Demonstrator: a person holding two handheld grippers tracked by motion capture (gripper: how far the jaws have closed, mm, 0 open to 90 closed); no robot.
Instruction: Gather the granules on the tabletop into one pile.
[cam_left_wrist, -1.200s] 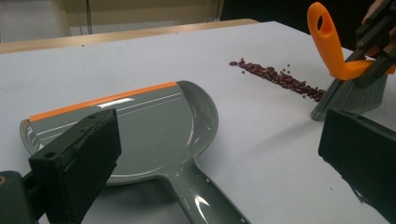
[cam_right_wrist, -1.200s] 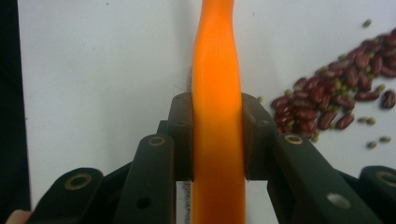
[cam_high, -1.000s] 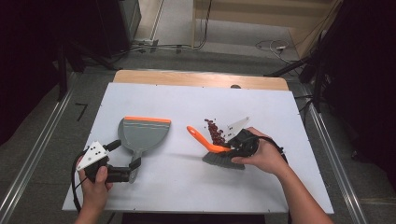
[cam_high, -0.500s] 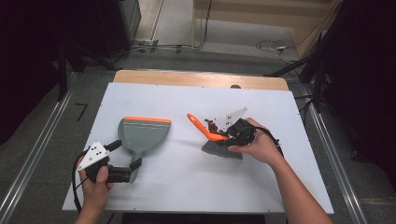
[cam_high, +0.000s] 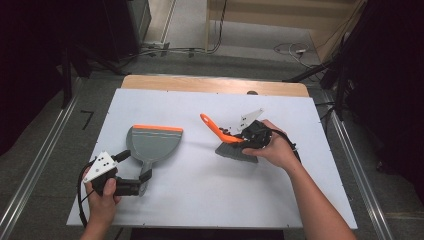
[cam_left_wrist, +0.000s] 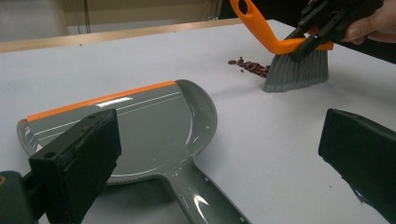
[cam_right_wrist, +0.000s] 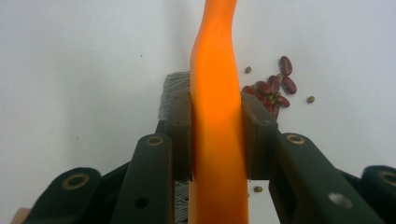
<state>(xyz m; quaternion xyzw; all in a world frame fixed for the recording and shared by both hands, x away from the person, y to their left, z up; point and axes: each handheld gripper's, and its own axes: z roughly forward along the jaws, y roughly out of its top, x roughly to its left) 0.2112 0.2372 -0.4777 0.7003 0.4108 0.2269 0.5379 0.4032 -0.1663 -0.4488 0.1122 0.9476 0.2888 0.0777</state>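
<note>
Right of centre in the high view, the right gripper (cam_high: 246, 138) is clamped on the orange handle of a small brush (cam_high: 227, 142), whose grey bristles rest on the white table (cam_high: 210, 200). In the right gripper view the two black jaws press flat against both sides of that handle, which runs up the middle of the frame, with the bristles showing below and behind them. A scatter of dark red beans (cam_right_wrist: 274, 91) lies to the right of the handle there, touching the edge of the bristles, with a few small greenish ones apart from the cluster. In the left gripper view the beans (cam_left_wrist: 250, 66) sit in the upper right of the frame, just left of the brush head (cam_left_wrist: 295, 72).

Left of centre in the high view lies a grey dustpan (cam_high: 152, 146) with an orange lip along its far edge and its handle pointing toward the lower part of the frame. The left gripper (cam_high: 141, 182) rests at the lower left, at the end of that handle. Its jaws stand wide apart in the left gripper view, one on each side of the frame, with the pan's handle running between them and neither jaw pressing on it. Dustpan and brush are well apart, with bare table between.
</note>
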